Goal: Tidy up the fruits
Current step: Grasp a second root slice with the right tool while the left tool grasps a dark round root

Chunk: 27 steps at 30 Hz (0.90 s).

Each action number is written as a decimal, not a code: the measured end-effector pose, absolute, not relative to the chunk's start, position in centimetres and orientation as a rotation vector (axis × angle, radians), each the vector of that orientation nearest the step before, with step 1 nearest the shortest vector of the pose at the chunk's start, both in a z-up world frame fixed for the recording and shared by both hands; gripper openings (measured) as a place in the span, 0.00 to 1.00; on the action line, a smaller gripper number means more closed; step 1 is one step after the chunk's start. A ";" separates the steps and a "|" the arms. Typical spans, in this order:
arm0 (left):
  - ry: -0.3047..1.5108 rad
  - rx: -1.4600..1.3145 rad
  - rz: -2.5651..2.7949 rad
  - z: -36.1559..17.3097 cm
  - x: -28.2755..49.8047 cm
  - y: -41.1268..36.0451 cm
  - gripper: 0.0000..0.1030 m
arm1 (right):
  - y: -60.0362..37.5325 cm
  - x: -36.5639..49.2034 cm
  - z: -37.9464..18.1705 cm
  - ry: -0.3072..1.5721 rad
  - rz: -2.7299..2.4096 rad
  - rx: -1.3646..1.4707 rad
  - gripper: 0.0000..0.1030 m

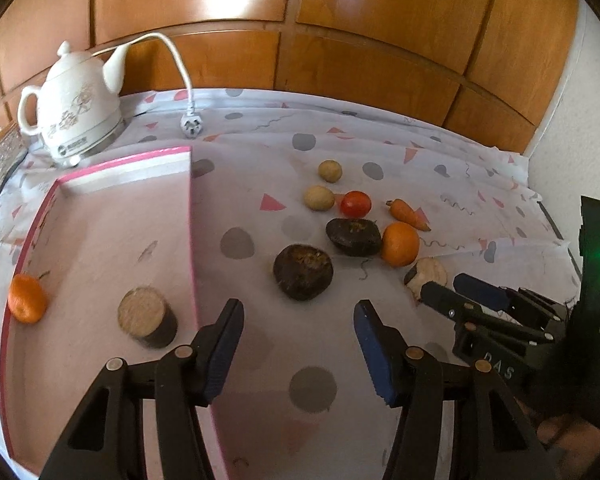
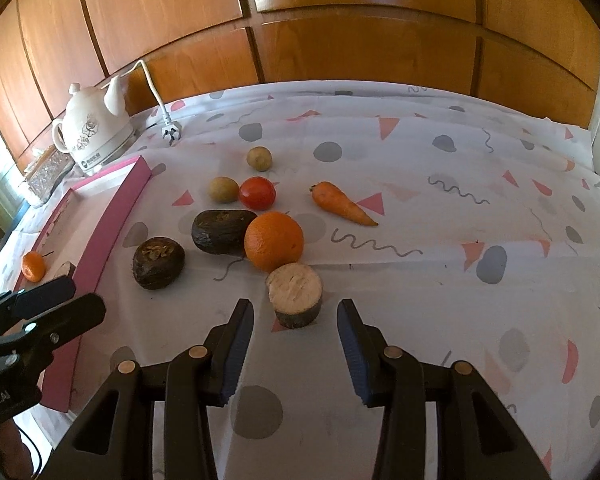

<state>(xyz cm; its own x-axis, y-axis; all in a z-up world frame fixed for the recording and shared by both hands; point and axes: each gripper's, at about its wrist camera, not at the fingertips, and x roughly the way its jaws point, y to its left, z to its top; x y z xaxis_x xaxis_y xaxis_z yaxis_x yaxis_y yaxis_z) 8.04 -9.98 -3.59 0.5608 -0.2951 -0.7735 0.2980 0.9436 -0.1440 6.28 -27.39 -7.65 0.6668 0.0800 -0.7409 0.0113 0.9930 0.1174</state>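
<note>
A pink-rimmed tray (image 1: 100, 216) holds a small mandarin (image 1: 27, 298) and a cut stump piece (image 1: 146, 317). On the cloth lie two dark brown fruits (image 1: 303, 266) (image 1: 353, 237), an orange (image 1: 400, 243), a tomato (image 1: 355, 204), a carrot (image 1: 407, 213), two small tan fruits (image 1: 319, 198) and another cut stump piece (image 2: 295, 295). My left gripper (image 1: 298, 312) is open and empty, just short of the nearer dark fruit. My right gripper (image 2: 295, 314) is open, its jaws on either side of the cut stump piece without gripping it.
A white ceramic kettle (image 1: 78, 110) with a cord and plug (image 1: 190, 126) stands at the back left, beside a patterned box (image 1: 0, 156). Wooden panels (image 1: 340, 20) back the table. The patterned cloth (image 2: 460, 280) stretches to the right.
</note>
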 end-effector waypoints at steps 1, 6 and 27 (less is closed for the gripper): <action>0.910 0.009 -0.350 -3.6 8.3 -10.2 0.56 | -27.5 6.3 -7.7 0.841 0.038 0.117 0.43; 0.920 0.021 -0.345 -4.3 9.9 -11.3 0.56 | -27.6 6.7 -8.0 0.848 0.049 0.129 0.43; 0.904 0.088 -0.296 -7.1 10.7 -12.9 0.41 | -28.0 7.5 -9.7 0.819 0.106 0.113 0.30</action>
<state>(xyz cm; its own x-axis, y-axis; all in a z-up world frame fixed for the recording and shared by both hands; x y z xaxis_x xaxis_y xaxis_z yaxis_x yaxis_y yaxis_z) 10.65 -12.94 -7.06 0.5806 -0.2161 -0.7850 0.2903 0.9557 -0.0485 7.48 -28.00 -9.72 0.6782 0.1377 -0.7218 -0.0507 0.9887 0.1410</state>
